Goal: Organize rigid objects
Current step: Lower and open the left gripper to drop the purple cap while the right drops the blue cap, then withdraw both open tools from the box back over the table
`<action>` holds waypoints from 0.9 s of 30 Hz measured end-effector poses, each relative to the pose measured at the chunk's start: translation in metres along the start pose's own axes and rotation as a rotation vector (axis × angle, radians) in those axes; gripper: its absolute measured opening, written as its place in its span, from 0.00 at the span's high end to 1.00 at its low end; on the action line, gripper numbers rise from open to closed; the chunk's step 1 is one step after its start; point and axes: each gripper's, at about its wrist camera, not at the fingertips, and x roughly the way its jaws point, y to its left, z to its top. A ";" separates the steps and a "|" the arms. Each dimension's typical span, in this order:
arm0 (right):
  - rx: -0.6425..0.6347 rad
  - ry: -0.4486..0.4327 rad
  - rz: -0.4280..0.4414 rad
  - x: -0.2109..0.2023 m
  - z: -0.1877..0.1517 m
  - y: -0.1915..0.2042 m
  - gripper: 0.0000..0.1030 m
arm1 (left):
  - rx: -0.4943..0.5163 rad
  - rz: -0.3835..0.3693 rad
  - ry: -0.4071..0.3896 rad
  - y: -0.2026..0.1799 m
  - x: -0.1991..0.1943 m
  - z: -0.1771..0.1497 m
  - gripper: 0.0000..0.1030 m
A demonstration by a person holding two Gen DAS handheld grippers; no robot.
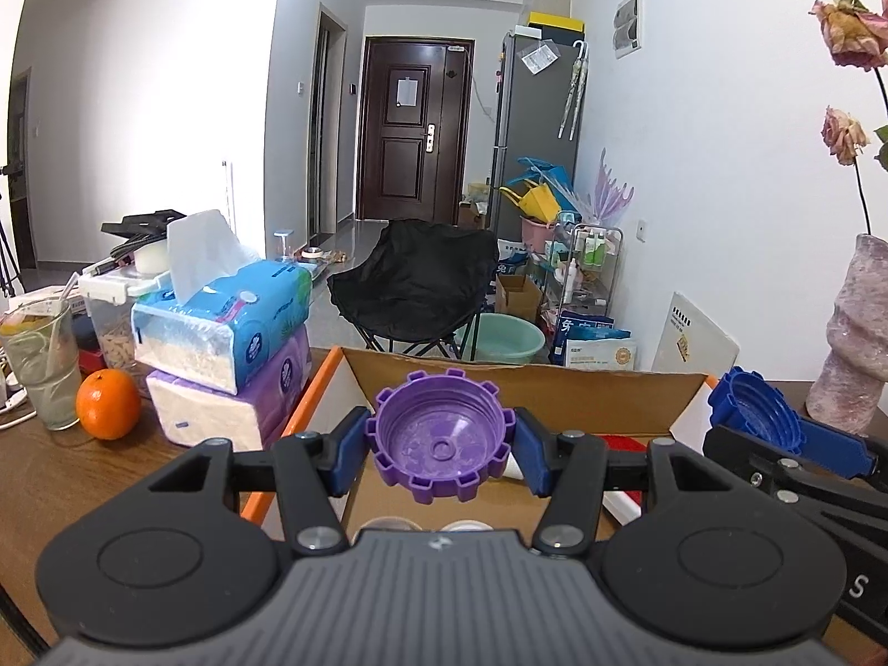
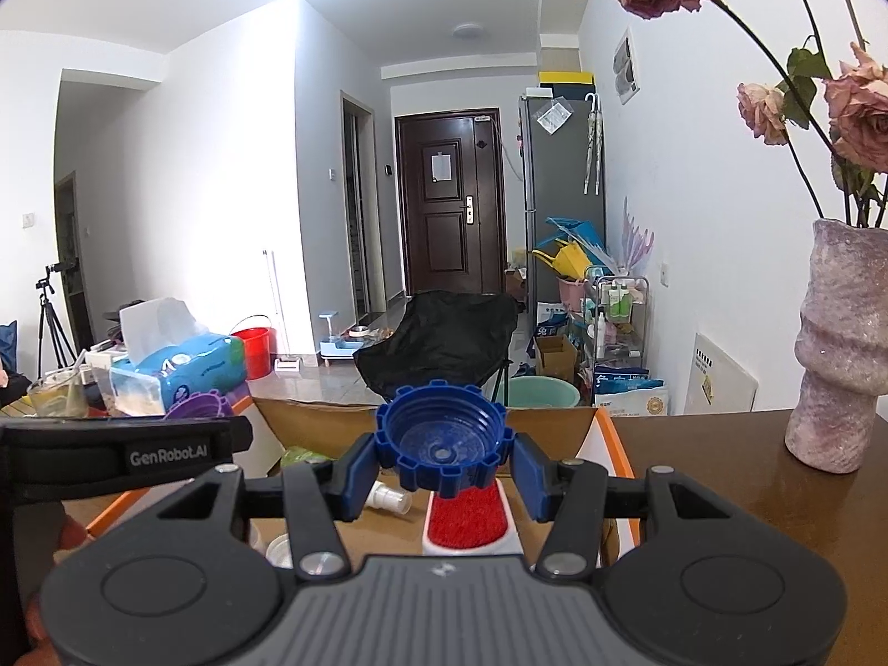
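My left gripper (image 1: 441,447) is shut on a purple toothed cap (image 1: 441,433), its hollow side facing the camera, held above an open cardboard box (image 1: 533,388) with an orange rim. My right gripper (image 2: 441,463) is shut on a blue toothed cap (image 2: 441,438) above the same box (image 2: 316,422). The blue cap (image 1: 755,416) also shows at the right of the left wrist view. The purple cap (image 2: 197,406) peeks out at the left of the right wrist view. In the box lie a red and white brush (image 2: 466,521), a small spray bottle (image 2: 388,497) and something green (image 2: 302,455).
On the brown table, left of the box, are two stacked tissue packs (image 1: 233,344), an orange (image 1: 108,404), a glass with a straw (image 1: 41,366) and a plastic container (image 1: 114,305). A pink vase with dried roses (image 2: 838,355) stands right. A black folding chair (image 1: 422,283) is behind the table.
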 end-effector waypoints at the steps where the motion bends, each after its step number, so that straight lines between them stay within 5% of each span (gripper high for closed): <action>1: -0.001 0.002 0.000 0.002 0.001 -0.001 0.50 | 0.002 0.000 0.000 0.000 0.002 0.001 0.46; 13: -0.045 0.056 -0.014 0.026 0.006 0.003 0.50 | 0.042 0.010 0.004 0.001 0.023 0.005 0.44; 16: -0.045 0.073 -0.032 0.027 0.008 0.002 0.47 | 0.045 0.013 0.003 0.002 0.022 0.005 0.23; 20: -0.049 0.068 -0.065 0.024 0.011 0.001 0.15 | 0.045 0.026 -0.027 0.002 0.014 0.007 0.04; 24: -0.057 0.055 -0.093 0.019 0.013 0.000 0.00 | 0.044 0.043 -0.048 0.004 0.011 0.008 0.00; 27: -0.056 0.051 -0.101 0.017 0.013 0.001 0.00 | 0.036 0.050 -0.042 0.006 0.011 0.009 0.00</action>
